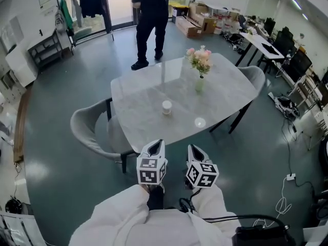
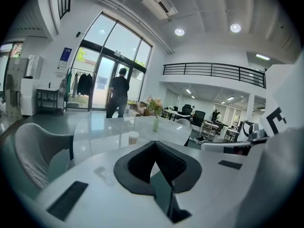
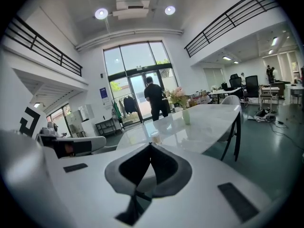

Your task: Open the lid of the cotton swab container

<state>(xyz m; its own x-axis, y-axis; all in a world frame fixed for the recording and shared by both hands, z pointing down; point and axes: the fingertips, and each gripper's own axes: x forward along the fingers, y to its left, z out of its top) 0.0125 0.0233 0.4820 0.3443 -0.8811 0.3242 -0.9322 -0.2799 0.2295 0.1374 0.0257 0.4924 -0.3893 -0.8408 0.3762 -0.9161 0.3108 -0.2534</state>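
The cotton swab container is a small white round tub with its lid on, standing near the middle of the grey marble table. It also shows small ahead in the left gripper view and in the right gripper view. My left gripper and right gripper hover side by side just short of the table's near edge, both shut with nothing between the jaws. Both point toward the container, well apart from it.
A vase of pink flowers stands at the table's far side. A small clear round thing lies on the table right of the container. A grey chair stands at the table's left, another at its right. A person stands beyond the table.
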